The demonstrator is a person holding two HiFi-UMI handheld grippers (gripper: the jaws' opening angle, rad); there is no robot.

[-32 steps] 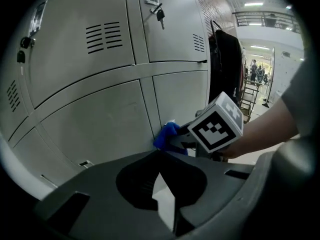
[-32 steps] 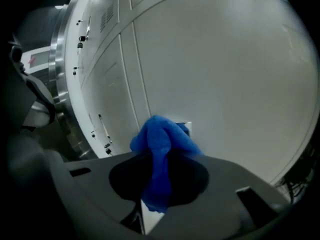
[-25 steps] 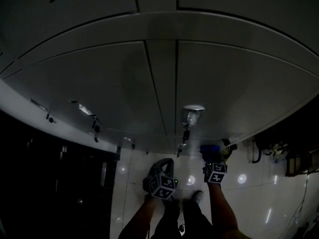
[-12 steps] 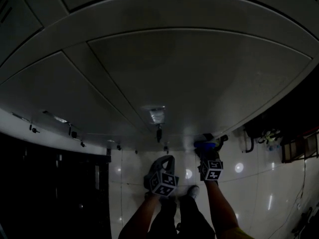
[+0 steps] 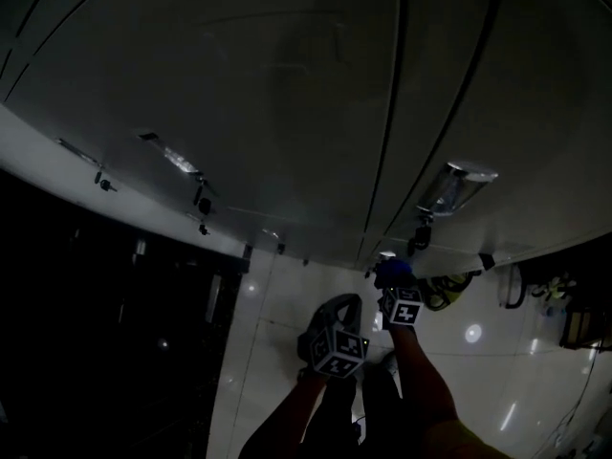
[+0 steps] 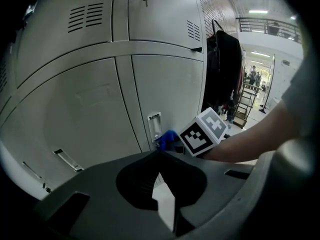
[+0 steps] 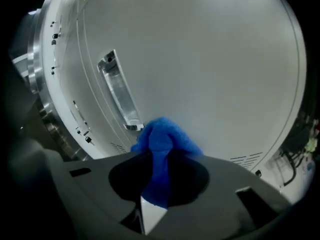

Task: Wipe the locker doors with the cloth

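Two grippers show, and only the right gripper (image 7: pixel 156 171) carries anything: its jaws are clamped on the blue cloth (image 7: pixel 165 136), whose bunched end sticks out ahead of them. That end sits at a grey locker door (image 7: pixel 210 74), just beside the lower end of the handle (image 7: pixel 119 94); it looks pressed to the panel, though contact cannot be made certain. The left gripper (image 6: pixel 159 159) hangs back beside it with jaws together on nothing, well off the doors. In the head view the cloth (image 5: pixel 392 272) lies low on the lockers, near the floor (image 5: pixel 287 295). The step in hand reads as wiping the bottom door; how much of the doors is wiped cannot be judged. A further stroke calls for firm pressure and a sweep across the bare panel, which offers wide open room away from the handle. The handle's rim and the vent slots (image 7: pixel 245 159) could snag the cloth, and a dark coat (image 6: pixel 222 69) hangs past the end locker.
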